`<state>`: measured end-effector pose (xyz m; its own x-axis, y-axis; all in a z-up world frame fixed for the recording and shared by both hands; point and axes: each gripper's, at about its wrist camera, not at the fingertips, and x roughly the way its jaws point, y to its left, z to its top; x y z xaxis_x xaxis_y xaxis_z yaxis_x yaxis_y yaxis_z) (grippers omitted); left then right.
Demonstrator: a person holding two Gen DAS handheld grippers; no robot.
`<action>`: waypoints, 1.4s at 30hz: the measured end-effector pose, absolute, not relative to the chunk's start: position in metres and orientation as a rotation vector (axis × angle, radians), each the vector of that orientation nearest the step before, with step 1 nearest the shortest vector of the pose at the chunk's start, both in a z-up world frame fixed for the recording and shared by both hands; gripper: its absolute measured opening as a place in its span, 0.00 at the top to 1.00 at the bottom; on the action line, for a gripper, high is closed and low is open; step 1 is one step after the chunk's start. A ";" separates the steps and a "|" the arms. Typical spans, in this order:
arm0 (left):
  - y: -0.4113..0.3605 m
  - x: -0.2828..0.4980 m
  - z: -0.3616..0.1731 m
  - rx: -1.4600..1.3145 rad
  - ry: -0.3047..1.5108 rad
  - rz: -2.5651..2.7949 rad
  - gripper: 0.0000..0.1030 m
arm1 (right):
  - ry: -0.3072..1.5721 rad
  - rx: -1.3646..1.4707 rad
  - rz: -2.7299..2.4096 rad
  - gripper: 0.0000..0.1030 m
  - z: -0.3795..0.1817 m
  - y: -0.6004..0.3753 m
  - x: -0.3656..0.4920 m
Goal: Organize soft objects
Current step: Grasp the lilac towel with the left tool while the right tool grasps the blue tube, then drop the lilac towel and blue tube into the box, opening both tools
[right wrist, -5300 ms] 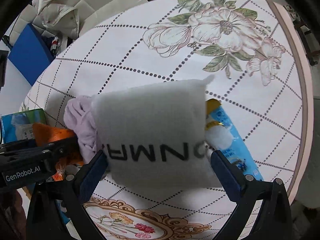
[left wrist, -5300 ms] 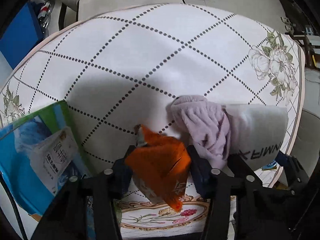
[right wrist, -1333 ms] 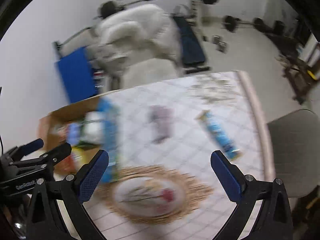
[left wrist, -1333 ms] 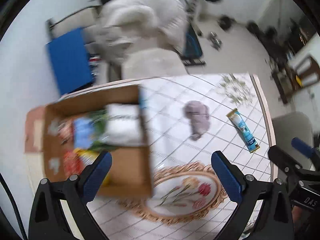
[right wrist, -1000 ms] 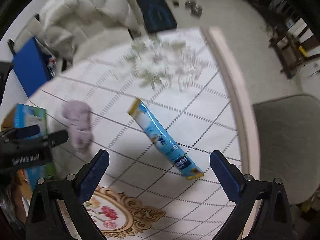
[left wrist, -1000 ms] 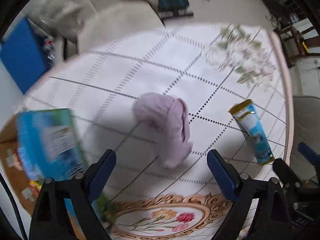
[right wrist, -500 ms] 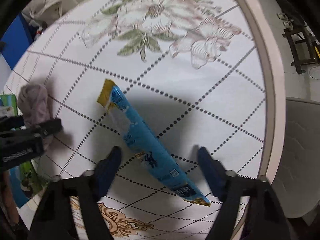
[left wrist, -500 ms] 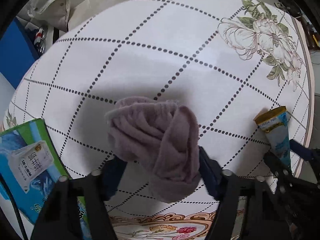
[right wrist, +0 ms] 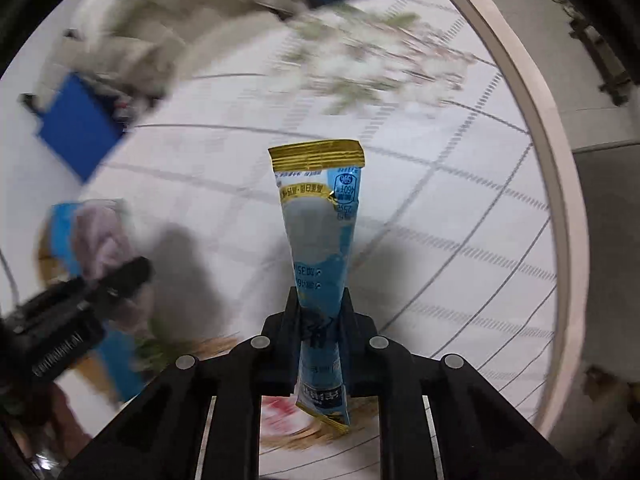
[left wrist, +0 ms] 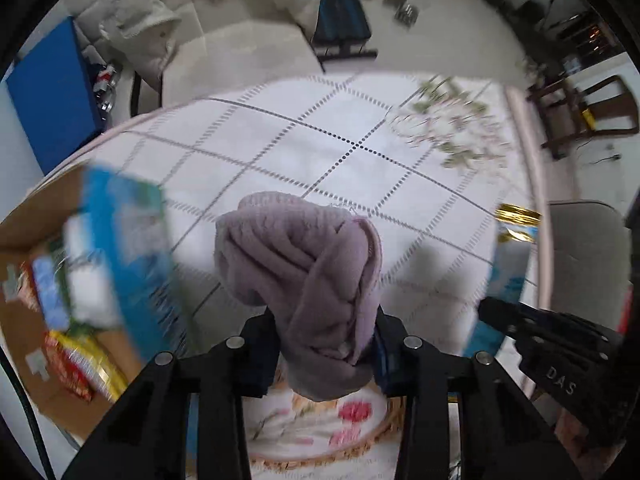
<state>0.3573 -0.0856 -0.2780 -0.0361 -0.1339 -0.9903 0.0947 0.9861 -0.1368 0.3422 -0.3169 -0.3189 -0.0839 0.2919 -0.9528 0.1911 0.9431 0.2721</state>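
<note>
My left gripper (left wrist: 325, 350) is shut on a bunched lilac knitted cloth (left wrist: 304, 272) and holds it above the white tablecloth (left wrist: 320, 152). My right gripper (right wrist: 319, 318) is shut on a long blue snack packet with gold ends (right wrist: 320, 240) and holds it upright above the table. The packet's gold end also shows at the right edge of the left wrist view (left wrist: 516, 220). The left gripper and the lilac cloth appear blurred at the left of the right wrist view (right wrist: 100, 248).
An open cardboard box (left wrist: 48, 300) with a blue-green carton (left wrist: 124, 256) and several packets stands at the table's left. A floral round mat (left wrist: 320, 424) lies near the front edge. A grey chair (left wrist: 584, 256) stands at the right, a cream sofa (left wrist: 208, 28) behind the table.
Both grippers have closed, the left on the lilac cloth and the right on the blue packet, and both have lifted their loads off the table. The views have swung up and blurred.
</note>
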 end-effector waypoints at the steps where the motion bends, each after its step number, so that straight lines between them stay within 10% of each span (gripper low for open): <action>1: -0.073 0.348 -0.264 -0.035 1.578 -0.180 0.67 | 1.643 0.394 0.123 0.83 -0.303 -0.306 0.335; 11: 0.091 0.291 -0.228 -0.178 1.634 -0.035 0.67 | 1.560 0.475 0.419 0.83 -0.205 -0.107 0.269; 36: 0.153 0.306 -0.363 -0.534 1.959 -0.077 0.64 | 1.609 0.159 0.262 0.83 -0.318 0.034 0.298; 42: 0.145 0.303 -0.345 -0.440 1.935 -0.065 0.39 | 1.695 0.126 0.332 0.47 -0.319 0.038 0.299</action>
